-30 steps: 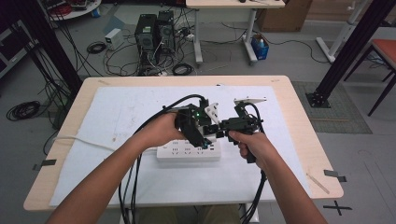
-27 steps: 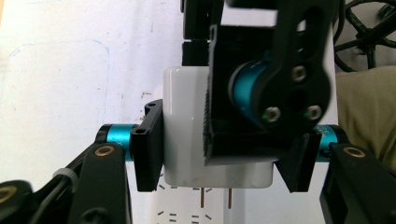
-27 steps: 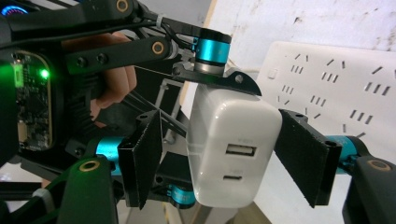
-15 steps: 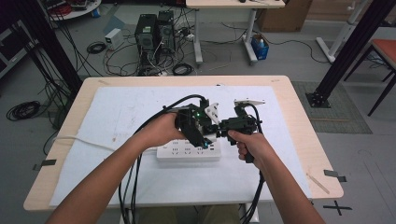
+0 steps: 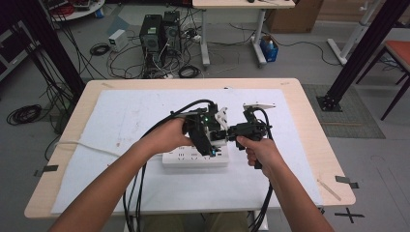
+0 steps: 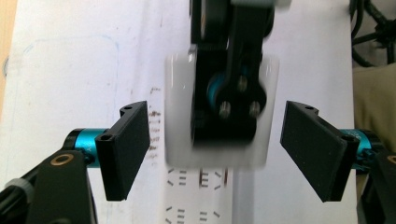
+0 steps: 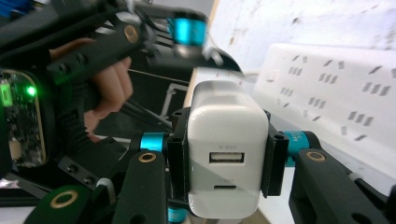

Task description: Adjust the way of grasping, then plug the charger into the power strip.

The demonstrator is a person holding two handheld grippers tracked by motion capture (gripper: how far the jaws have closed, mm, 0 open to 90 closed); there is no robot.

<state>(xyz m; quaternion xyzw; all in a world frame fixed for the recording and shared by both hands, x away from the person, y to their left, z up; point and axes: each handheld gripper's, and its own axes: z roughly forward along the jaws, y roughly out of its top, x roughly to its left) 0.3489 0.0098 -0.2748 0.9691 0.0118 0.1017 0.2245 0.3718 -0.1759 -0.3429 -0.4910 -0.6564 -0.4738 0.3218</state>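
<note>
Right tool (image 7: pixel 226 161) clamped on white charger (image 7: pixel 227 154), left tool (image 6: pixel 219 154) open

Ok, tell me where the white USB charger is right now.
The white USB charger sits clamped in the right gripper, just above the white power strip at mid-table.

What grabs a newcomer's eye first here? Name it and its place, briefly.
The white USB charger, clamped between the right gripper's pads just above the white power strip at the table's middle. Next, the left gripper, whose jaws have just been opening and stand apart on either side of the charger without touching it. Behind the table, a tangle of cables and computer towers crowds the floor.
</note>
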